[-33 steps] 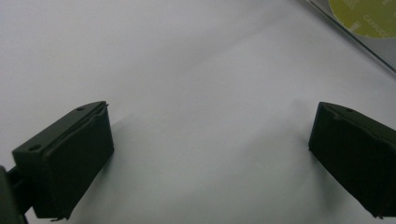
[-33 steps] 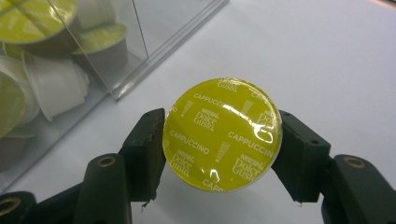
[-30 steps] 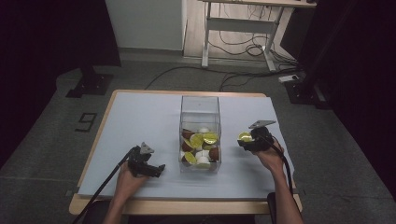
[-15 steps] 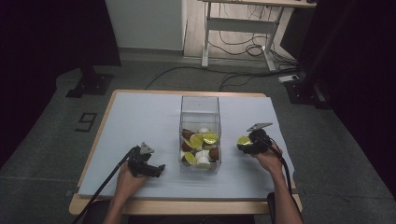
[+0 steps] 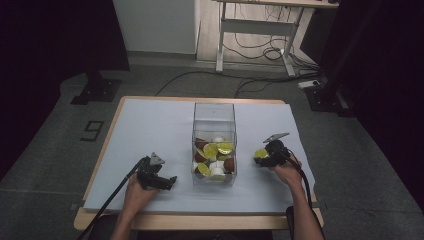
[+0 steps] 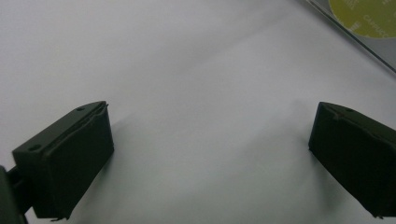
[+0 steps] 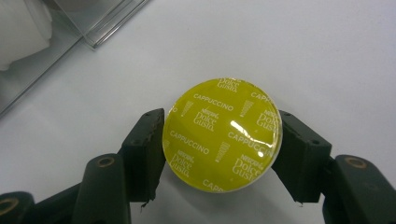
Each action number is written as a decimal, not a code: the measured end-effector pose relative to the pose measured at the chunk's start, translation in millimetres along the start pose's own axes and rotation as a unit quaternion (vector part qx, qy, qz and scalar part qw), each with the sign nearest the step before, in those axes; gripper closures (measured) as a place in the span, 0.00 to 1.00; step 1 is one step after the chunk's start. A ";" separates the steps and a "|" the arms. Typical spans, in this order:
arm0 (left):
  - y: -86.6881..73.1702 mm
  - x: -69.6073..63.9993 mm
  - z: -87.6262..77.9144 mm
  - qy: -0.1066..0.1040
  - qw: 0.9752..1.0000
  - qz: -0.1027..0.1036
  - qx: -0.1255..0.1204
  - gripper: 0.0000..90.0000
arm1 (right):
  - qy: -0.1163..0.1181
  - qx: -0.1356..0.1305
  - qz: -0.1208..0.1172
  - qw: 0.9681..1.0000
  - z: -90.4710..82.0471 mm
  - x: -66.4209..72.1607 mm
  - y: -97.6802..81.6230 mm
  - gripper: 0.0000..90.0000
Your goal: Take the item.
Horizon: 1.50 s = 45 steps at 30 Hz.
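Nearest us, a person's two hands come in from the bottom edge, each holding a two-jaw gripper over a table covered by a pale sheet (image 5: 150, 125). Our left gripper (image 5: 166, 181) sits low over the bare sheet with its jaws spread wide and nothing between them; in the left gripper view the sheet lies open between the two black jaws, and a corner of a clear box with a yellow-green lid inside it shows ahead and to the right.

Our right gripper (image 5: 257, 159) has its jaws closed on a round coffee capsule (image 7: 222, 140). Its yellow-green foil lid faces up and reads "Cappuccino" and "Dolce Gusto". The capsule sits just above the sheet, beside the box.

Between the two grippers and a little beyond them stands the clear box (image 5: 214, 112), tall and open-topped. Its lower part holds a pile of capsules (image 5: 214, 156): several yellow-green lids, some brown ones and some white ones. The upper part is empty.

Beyond the table we see grey floor, cables and desk legs.
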<state>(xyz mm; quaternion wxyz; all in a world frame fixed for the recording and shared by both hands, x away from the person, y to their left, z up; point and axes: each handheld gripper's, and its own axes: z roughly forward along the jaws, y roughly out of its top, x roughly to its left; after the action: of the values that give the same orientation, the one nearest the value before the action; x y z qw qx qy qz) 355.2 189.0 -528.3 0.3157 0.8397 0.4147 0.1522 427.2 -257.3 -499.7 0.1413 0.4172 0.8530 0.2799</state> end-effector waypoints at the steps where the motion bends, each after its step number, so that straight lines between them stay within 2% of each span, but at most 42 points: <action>1: 0.0 0.0 0.0 0.000 1.000 0.000 0.000 0.00 | 0.000 0.000 0.000 1.000 0.0 0.0 0.0 0.44; 7: 0.0 0.1 0.0 -0.001 1.000 0.000 0.000 0.00 | -0.005 0.008 0.004 1.000 1.8 -1.4 -0.4 0.34; 10: 0.0 0.0 0.0 0.000 1.000 0.000 0.000 0.00 | -0.011 0.002 0.008 1.000 0.3 -1.5 0.2 0.28; 17: 0.0 0.0 0.0 0.000 1.000 0.000 0.000 0.00 | -0.017 -0.009 0.004 1.000 -4.8 0.8 1.4 0.21; 20: 0.0 -0.1 0.0 0.000 1.000 0.000 0.000 0.00 | -0.028 -0.017 -0.003 0.999 -11.2 5.7 0.8 0.17; 26: 0.0 -0.1 0.0 0.000 1.000 0.000 0.000 0.00 | -0.041 -0.030 0.000 0.999 -18.5 12.7 -2.4 0.14; 29: -0.1 -0.1 0.0 0.000 1.000 0.000 0.000 0.00 | -0.057 -0.037 0.004 0.998 -20.2 15.3 -5.7 0.02; 38: -0.1 -0.2 0.1 0.000 1.000 -0.001 -0.001 0.00 | -0.052 -0.052 0.019 0.997 -24.9 20.7 -19.1 0.00; 45: -0.1 -0.3 0.0 0.000 1.000 0.000 -0.001 0.00 | -0.046 -0.046 0.024 0.998 -21.7 27.2 -26.8 0.00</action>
<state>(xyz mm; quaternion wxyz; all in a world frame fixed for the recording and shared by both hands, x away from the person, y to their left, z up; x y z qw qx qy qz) 355.0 188.9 -528.3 0.3161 0.8393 0.4151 0.1524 383.2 -256.8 -498.5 0.1933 0.4428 0.8215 0.3029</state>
